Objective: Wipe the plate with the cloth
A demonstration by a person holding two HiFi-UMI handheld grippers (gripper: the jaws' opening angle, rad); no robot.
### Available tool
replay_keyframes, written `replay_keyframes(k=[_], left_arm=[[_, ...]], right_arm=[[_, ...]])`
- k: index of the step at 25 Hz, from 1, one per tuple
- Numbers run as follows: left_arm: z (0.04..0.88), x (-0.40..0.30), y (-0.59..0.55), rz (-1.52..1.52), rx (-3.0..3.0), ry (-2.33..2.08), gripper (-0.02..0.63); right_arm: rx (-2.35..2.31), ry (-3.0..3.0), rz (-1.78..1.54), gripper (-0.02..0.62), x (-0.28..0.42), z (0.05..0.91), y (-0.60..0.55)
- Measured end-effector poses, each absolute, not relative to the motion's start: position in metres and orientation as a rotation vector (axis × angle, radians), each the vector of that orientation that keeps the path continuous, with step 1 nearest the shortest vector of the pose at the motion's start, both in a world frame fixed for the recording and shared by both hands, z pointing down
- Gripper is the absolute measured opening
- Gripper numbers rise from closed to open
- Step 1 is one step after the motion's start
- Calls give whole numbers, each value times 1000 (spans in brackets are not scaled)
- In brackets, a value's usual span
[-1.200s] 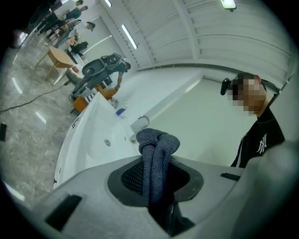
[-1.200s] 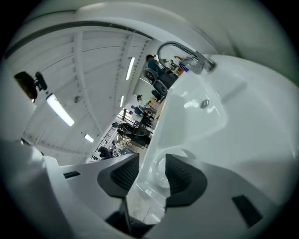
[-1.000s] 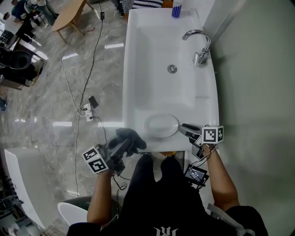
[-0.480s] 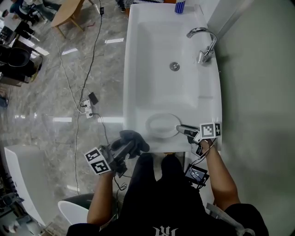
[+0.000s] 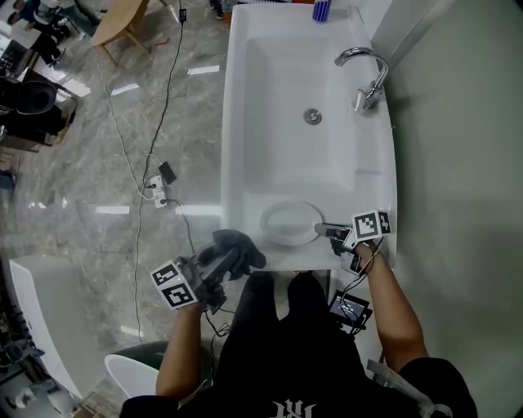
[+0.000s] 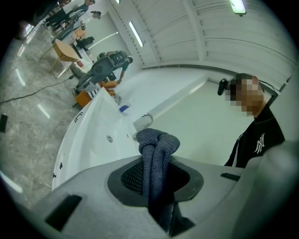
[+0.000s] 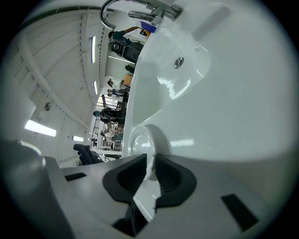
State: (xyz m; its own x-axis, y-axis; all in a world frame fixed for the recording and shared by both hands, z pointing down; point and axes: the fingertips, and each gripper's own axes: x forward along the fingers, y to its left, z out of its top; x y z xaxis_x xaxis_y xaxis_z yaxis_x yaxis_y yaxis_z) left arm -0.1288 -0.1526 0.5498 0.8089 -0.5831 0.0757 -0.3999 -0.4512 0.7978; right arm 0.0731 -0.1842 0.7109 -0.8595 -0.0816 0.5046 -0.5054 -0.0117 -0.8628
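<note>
Underfoot spreads a polished grey stone floor (image 5: 106, 163), veined and glossy, with a thin black cable trailing across it; against it stands a long white sink (image 5: 237, 122), smooth and shiny, its rectangular bowl sloping to a small round metal drain (image 5: 312, 117); a curved chrome tap (image 5: 364, 69) arches over the far right rim, and a small blue cup (image 5: 322, 10) stands at the far end; on the flat near ledge of the sink lies the plate (image 5: 288, 222), round, white and glazed, with a shallow raised rim; the cloth (image 5: 233, 245), a dark grey knitted fabric bunched into a soft twisted lump, hangs off the sink's near left corner, pinched tight between the ribbed black pads of the left gripper (image 5: 219, 260); the right gripper (image 5: 320, 229) reaches to the plate's right edge, its jaws closing, with the thin rim of the plate between the pads.
</note>
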Motion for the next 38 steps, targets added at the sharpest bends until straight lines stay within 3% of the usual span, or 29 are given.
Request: replay_keyframes(k=[2,12,21,31,38], left_arm=[[550,-129,-152,-262,2104,-725,64],[549,-128,-148,-272,2106,-721,64],[529,-107,-148,-268,2145,-707,64],[489,4,-150,127,2230,-612,63],[488,2,-156,191,2207,-693,63]], right_arm=[[607,-1943,1945,25,74,715,-182],[623,-2133,1949,11,72,683,-189],[744,-2435,1734,11,79,622,-193],[795,-2609,1606,11,55,529,-151],[754,-2746,1460,11,48,501,-133]])
